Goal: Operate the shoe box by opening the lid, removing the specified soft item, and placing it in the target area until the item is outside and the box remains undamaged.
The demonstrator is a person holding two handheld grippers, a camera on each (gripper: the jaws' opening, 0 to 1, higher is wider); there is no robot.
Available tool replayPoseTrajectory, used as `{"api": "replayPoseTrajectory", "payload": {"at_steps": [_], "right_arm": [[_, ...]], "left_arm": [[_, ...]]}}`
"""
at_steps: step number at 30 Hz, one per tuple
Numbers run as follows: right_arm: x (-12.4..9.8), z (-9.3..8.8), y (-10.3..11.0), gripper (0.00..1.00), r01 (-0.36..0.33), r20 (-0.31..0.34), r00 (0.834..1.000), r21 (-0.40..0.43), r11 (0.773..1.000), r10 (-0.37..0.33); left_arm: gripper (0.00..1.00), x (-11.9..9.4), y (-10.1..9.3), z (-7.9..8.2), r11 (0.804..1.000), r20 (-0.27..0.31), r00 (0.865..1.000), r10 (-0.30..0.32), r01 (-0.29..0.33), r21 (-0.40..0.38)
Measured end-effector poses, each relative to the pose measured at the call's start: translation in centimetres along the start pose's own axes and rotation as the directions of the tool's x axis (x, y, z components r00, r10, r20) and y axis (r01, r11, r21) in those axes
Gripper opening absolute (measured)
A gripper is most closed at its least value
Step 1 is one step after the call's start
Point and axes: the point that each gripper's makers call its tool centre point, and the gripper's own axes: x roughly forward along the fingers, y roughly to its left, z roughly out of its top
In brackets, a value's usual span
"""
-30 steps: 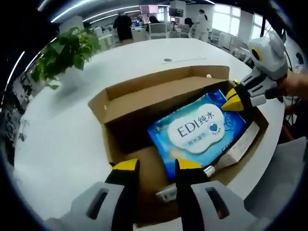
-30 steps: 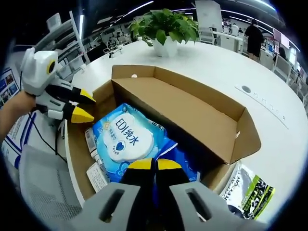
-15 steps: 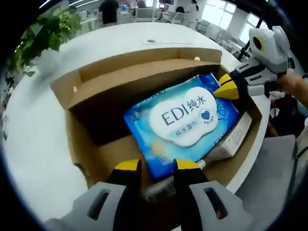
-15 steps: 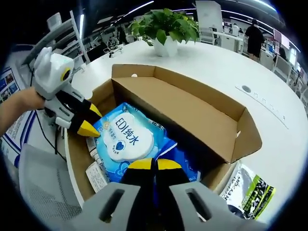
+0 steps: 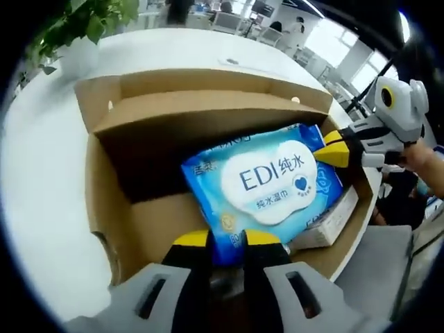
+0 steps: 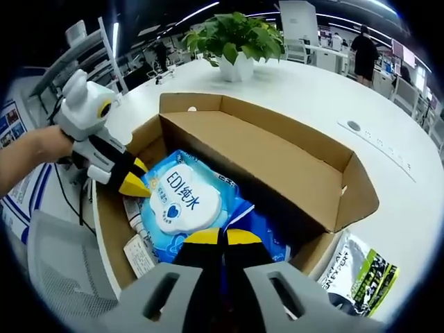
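Note:
The cardboard shoe box (image 5: 104,198) (image 6: 291,170) lies open on the white table. A blue wet-wipes pack (image 5: 272,182) (image 6: 182,201) with a white "EDI" label rests inside it. In the left gripper view my left gripper (image 5: 226,240) stands open, its yellow-tipped jaws either side of the pack's near edge. My right gripper (image 5: 331,155) comes in from the right onto the pack's far edge. In the right gripper view my right gripper (image 6: 222,237) is shut on the pack's near edge, and my left gripper (image 6: 134,183) touches its far edge.
A white carton (image 5: 327,220) (image 6: 141,254) and a tube lie under the pack. A potted plant (image 6: 239,43) (image 5: 83,17) stands on the round table (image 6: 326,90). A black-and-green packet (image 6: 357,274) lies beside the box. A grey chair (image 6: 59,270) sits at the table's edge.
My left gripper has moved down into the box, and its jaws have narrowed around the pack's edge. My right gripper has stayed shut on the pack.

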Motion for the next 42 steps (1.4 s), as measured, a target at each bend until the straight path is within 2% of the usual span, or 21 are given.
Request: {"api": "replayPoseTrajectory", "payload": {"at_steps": [5,15,17,31,42], "right_arm": [[0.0,0.0,0.0,0.00,0.005,0.003,1.000,0.016,1.000,-0.005],[-0.5,0.2,0.1,0.00,0.009,0.013,1.000,0.020,1.000,-0.009],[-0.6,0.3,0.1,0.00,0.006,0.011,1.000,0.019,1.000,-0.006],[-2.2,1.7,0.3,0.00,0.002,0.049,0.999,0.038,0.999,-0.004],[-4.4,2.1,-0.2,0.00,0.009,0.078,0.997,0.047,0.999,-0.012]], "left_arm": [[0.04,-0.3,0.0,0.3,1.000,0.003,1.000,0.022,-0.022,0.015],[0.01,-1.5,-0.2,0.8,0.999,0.050,0.998,0.045,-0.046,0.021],[0.00,-1.9,-0.1,1.2,0.998,0.076,0.996,0.056,-0.057,0.013],[0.00,-4.1,-0.8,2.4,0.997,0.142,0.987,0.076,-0.077,0.002],[0.00,-5.1,-2.6,3.4,0.998,0.175,0.983,0.061,-0.062,0.001]]}}
